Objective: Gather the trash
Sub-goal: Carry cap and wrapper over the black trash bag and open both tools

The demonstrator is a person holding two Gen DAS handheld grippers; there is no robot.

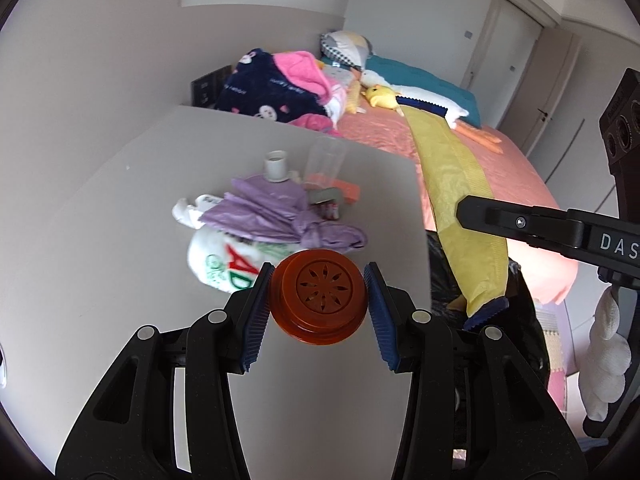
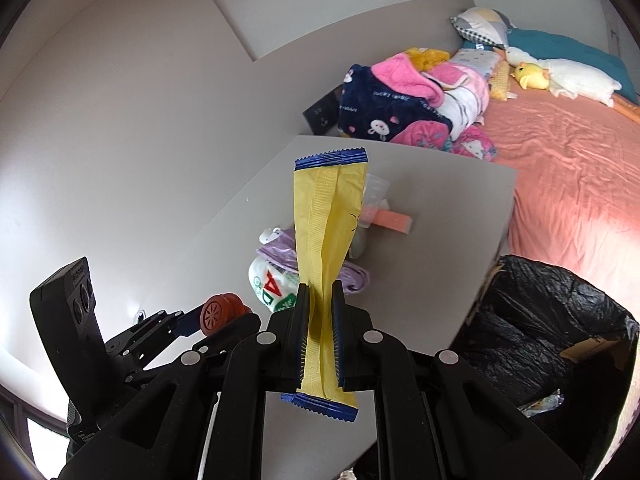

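Observation:
My left gripper (image 1: 319,277) is shut on a round orange-brown lid (image 1: 320,300) with a flower-shaped vent, held above the grey table (image 1: 100,240). It also shows in the right wrist view (image 2: 220,314). My right gripper (image 2: 320,292) is shut on a long yellow wrapper with blue ends (image 2: 326,240), seen also in the left wrist view (image 1: 452,200), over the table's right edge. On the table lie a crumpled purple bag (image 1: 276,216), a white printed bag (image 1: 228,264), a grey cap (image 1: 276,166), a clear cup (image 1: 324,156) and an orange sponge (image 2: 390,220).
A bin lined with a black bag (image 2: 552,328) stands right of the table, with scraps inside. Beyond is a bed with a pink sheet (image 2: 568,168), blankets (image 2: 400,100), pillows and plush toys. Grey walls lie left and behind.

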